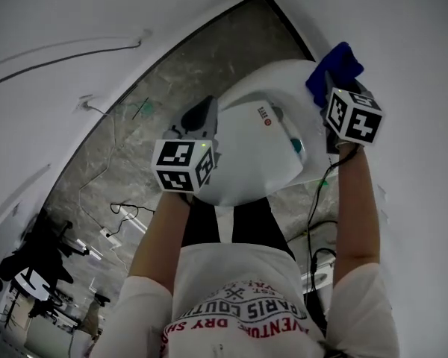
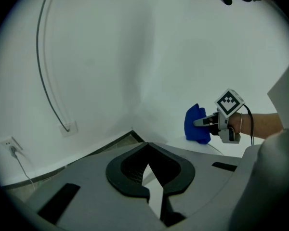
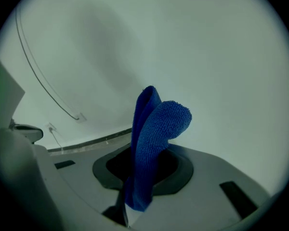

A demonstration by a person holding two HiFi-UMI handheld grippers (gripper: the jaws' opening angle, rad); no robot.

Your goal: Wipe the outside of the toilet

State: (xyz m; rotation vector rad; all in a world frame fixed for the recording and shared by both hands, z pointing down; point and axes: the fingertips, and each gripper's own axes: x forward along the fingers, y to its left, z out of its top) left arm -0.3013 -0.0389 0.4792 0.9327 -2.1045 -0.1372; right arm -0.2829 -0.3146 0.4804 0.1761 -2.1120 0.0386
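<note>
Seems early in the wipe: nothing on the white toilet (image 1: 261, 148), centre of the head view, to tell cleaned from uncleaned, so likely most of the outside left. Holds a blue microfibre cloth (image 1: 337, 64) at its upper right edge, pinched in the right gripper (image 1: 327, 84). Shows only in the left gripper view the left gripper (image 2: 148, 170) pressed together, empty; only in the right gripper view, the cloth's fold standing up.
</note>
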